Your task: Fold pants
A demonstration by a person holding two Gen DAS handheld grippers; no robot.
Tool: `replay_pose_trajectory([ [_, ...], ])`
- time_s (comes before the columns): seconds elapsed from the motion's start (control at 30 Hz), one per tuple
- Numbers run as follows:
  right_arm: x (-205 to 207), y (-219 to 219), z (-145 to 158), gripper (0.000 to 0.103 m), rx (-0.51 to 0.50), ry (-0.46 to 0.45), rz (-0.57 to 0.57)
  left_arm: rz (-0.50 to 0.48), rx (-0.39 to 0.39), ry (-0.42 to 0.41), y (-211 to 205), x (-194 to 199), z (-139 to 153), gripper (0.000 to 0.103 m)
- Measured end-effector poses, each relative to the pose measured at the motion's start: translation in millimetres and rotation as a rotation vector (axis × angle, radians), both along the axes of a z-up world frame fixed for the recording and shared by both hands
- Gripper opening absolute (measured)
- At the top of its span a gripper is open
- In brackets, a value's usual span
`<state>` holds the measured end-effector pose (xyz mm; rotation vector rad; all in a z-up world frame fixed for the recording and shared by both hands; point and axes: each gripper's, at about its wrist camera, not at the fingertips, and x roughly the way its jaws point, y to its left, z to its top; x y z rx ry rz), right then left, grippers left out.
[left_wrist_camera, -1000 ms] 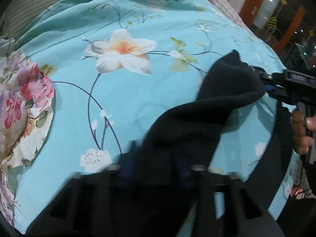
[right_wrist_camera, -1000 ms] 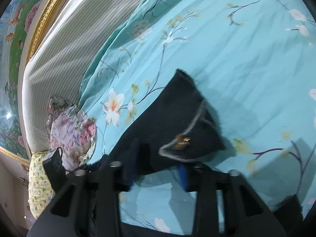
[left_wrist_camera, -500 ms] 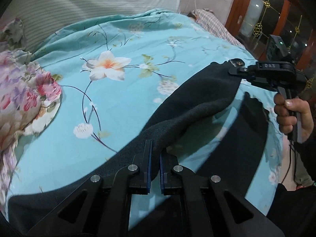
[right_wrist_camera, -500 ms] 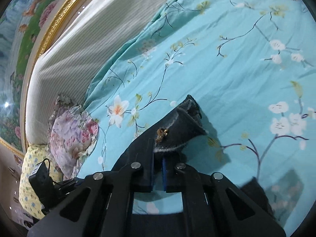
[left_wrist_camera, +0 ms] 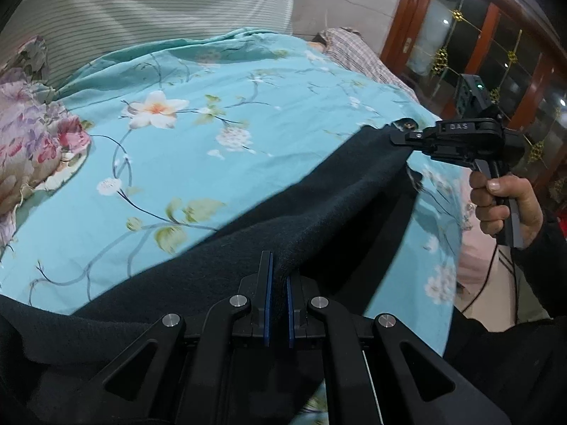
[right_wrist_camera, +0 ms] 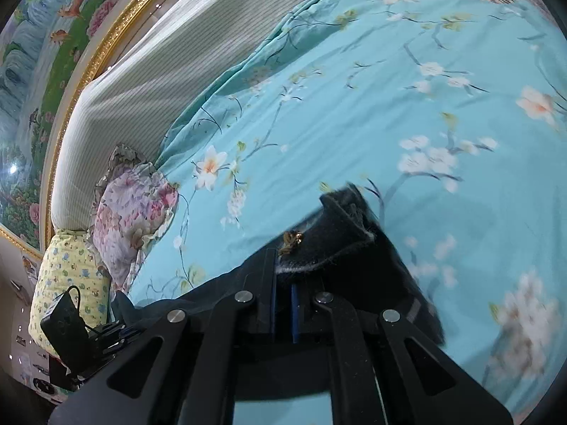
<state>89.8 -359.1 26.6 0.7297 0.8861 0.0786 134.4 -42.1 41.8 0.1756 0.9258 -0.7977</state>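
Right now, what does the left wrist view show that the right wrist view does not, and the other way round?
Only the left wrist view shows the person's hand holding the right gripper from the side, and the wooden glass doors. Only the right wrist view shows the gold-framed painting, the yellow pillow and the metal button. Both show the dark pants clamped in shut jaws, the turquoise floral bedsheet and the flowered pillow.

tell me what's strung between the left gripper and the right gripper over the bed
The dark pants span that gap: the left gripper pinches one edge and the right gripper the other, above the floral bedspread. The left wrist view shows it.
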Motion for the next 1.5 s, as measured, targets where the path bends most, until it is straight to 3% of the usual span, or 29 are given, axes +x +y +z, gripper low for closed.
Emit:
replay_pose_trajectory([
  [0.27,-33,-9,-25,0.007,-0.025,0.068,-0.033,-0.052,0.046,0.02,-14,-28,-17,0.005],
  [0.6,-41,-6,-43,0.007,-0.087,0.114,-0.042,-0.048,0.06,0.085,-17,-41,-45,0.008],
  [0.67,-42,-3,-43,0.008,-0.12,0.111,-0.031,-0.034,0.053,0.113,-15,-42,-52,0.014],
  [0.77,-45,-7,-41,0.014,-0.094,0.114,-0.044,-0.032,0.052,0.149,-14,-46,-60,0.022],
  [0.87,-50,-14,-38,0.02,-0.055,0.128,-0.073,-0.029,0.041,0.133,-11,-58,-59,0.035],
  [1.03,-70,-20,-10,0.061,-0.128,0.068,-0.186,0.026,-0.016,0.131,9,-70,-51,0.039],
  [1.07,-74,-18,-4,0.061,-0.138,0.041,-0.192,0.046,-0.025,0.129,15,-72,-49,0.04],
  [1.23,-74,9,14,0.061,-0.142,-0.032,-0.09,0.164,-0.074,0.118,57,-77,-38,0.043],
  [1.5,-44,105,11,0.061,-0.083,-0.032,0.231,0.378,-0.138,0.097,141,-76,-21,0.052],
])
